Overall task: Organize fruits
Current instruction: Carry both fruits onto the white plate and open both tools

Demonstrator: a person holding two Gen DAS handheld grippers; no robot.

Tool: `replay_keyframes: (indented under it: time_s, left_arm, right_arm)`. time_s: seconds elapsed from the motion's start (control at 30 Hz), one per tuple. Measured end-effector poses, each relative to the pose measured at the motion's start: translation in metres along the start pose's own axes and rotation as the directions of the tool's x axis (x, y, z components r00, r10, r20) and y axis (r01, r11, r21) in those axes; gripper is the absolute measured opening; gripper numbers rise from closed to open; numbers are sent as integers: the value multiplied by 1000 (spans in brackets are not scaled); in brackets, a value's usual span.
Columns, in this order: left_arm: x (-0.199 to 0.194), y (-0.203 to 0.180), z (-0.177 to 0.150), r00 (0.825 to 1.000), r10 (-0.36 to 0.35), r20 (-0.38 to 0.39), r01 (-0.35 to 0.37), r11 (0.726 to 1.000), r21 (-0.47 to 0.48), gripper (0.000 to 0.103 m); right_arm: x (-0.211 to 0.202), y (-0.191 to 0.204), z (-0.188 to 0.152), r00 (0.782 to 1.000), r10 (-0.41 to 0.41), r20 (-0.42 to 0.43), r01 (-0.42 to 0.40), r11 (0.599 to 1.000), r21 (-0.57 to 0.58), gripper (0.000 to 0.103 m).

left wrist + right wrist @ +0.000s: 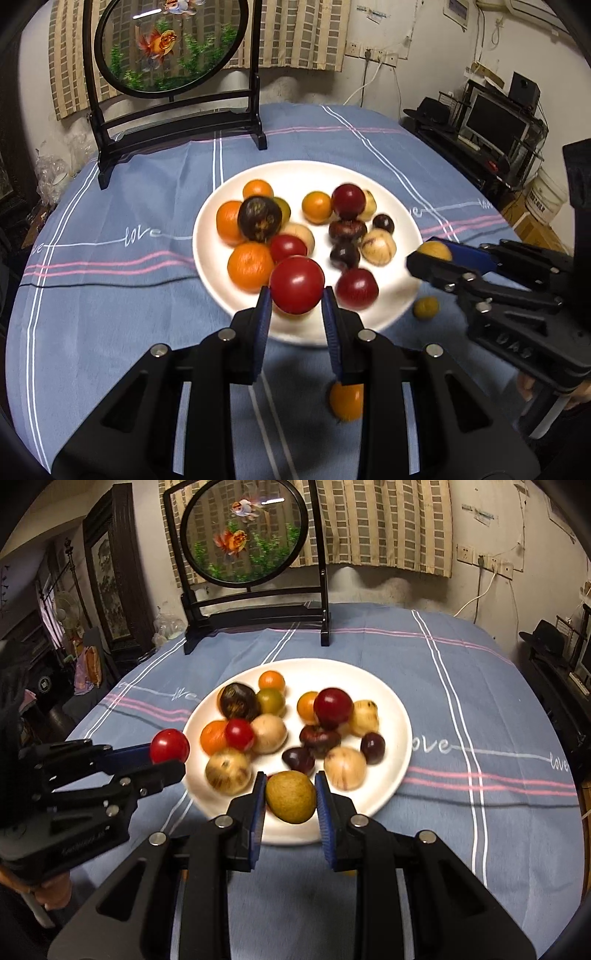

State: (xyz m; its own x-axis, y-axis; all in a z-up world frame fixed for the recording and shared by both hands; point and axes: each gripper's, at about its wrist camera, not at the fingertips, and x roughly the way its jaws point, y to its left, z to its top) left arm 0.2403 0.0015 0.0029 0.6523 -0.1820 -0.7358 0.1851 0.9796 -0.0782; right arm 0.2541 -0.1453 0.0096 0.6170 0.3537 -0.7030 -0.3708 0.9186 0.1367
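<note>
A white plate [295, 173] [391, 705] on the blue tablecloth holds several fruits: oranges, red, dark purple and pale tan ones. My left gripper [295, 301] is shut on a red fruit [297, 284], raised over the plate's near rim; in the right wrist view that red fruit [170, 745] shows at the left. My right gripper [290, 797] is shut on a yellow-green fruit [290, 796], also above the near rim; the left wrist view shows it [436, 250] at the plate's right edge.
A small olive fruit [425, 308] and an orange fruit [346, 400] lie loose on the cloth near the plate. A black-framed round goldfish screen [170, 44] [245, 531] stands at the table's far side. Shelves and a monitor [495, 122] stand right of the table.
</note>
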Motion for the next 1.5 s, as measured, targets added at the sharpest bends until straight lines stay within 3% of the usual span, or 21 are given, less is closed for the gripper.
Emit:
replay_keyframes:
  time_s: [0.27,0.67,1.0,1.3,1.5]
  left_arm:
    - [32,5,26,1000,-1,-13,0,1000,-26,28]
    - [61,-6,40,999,-3,-38,3,1000,1,28]
    - [73,-9,49,999,22,-46,-23,1000,-12,29]
    - [88,-7,53,997,46,-64,-48,998,-34,29]
    - [89,-5,53,996,54,-68,-58,997,-54,34]
  right_arm:
    - [33,-11,26,1000,18,-7,-18,998,59,26]
    - [52,-30,27,999,33,-30,-30,994,108,26]
    - [68,-38,33,998,-11,-61,19,990,137,26]
    - [76,-48,31,996,22,-89,-4,980,197,27]
    - [76,-49,31,996,21,-90,-2,979,204,27]
